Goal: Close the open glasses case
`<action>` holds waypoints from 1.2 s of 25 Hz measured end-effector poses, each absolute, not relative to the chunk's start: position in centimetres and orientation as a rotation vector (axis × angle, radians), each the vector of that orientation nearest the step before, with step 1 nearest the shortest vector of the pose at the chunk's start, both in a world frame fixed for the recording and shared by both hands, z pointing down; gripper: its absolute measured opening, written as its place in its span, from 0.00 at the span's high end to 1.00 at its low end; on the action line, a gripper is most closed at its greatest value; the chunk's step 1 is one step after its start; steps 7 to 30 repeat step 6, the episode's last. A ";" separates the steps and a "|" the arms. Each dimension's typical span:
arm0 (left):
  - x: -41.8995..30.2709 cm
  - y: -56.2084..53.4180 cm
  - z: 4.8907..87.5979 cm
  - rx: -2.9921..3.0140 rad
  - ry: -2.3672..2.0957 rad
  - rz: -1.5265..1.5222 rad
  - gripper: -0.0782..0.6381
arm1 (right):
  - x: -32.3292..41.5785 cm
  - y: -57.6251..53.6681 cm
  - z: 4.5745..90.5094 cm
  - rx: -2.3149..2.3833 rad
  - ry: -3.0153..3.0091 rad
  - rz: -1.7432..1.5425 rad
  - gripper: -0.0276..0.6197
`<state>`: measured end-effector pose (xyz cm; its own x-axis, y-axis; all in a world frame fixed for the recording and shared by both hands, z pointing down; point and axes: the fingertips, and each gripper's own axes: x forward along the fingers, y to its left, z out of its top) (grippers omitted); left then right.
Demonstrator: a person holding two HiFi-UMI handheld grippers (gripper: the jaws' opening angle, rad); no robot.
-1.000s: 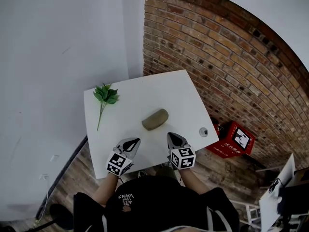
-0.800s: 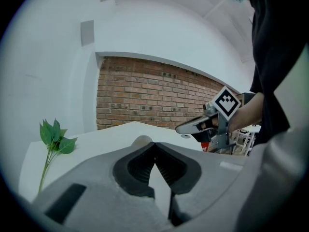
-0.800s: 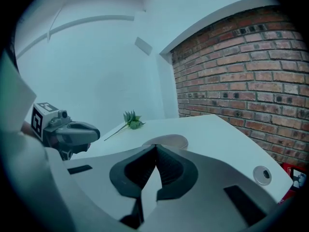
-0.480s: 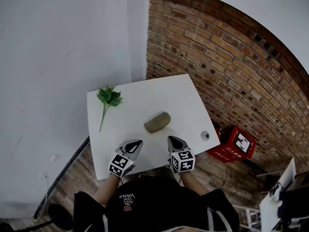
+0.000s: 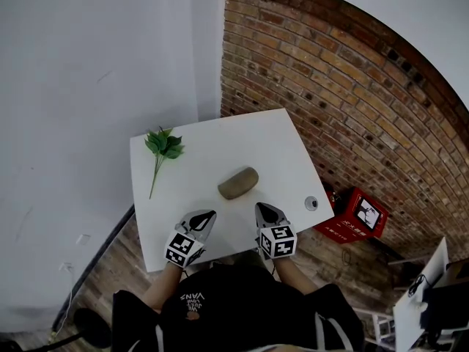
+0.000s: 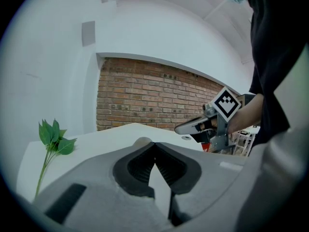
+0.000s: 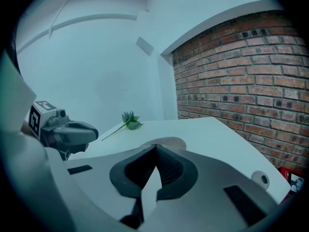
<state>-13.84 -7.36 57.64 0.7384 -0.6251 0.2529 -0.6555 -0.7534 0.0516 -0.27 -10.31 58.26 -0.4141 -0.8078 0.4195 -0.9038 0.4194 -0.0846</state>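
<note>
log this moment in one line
left hand-held gripper: shut, empty | right hand-held gripper: shut, empty | glasses case: looks closed, untouched

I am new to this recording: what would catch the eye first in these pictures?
A small white table stands beside a red brick wall, with an olive-brown glasses case near its middle and a green leafy sprig near its far left corner. The left gripper and right gripper hang shut over the near edge.

Even, diffuse indoor light: the white table (image 5: 220,145) is bright without glare, and the glasses case (image 5: 237,183) casts only a faint, soft shadow. Fisheye distortion bows the brick wall (image 5: 330,101); gripper views darken at the corners, the right one tinted blue-green.
</note>
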 end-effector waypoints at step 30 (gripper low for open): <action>-14.0 -8.1 57.8 2.797 -1.034 0.340 0.88 | -0.3 -11.0 58.5 1.480 -2.362 0.442 0.96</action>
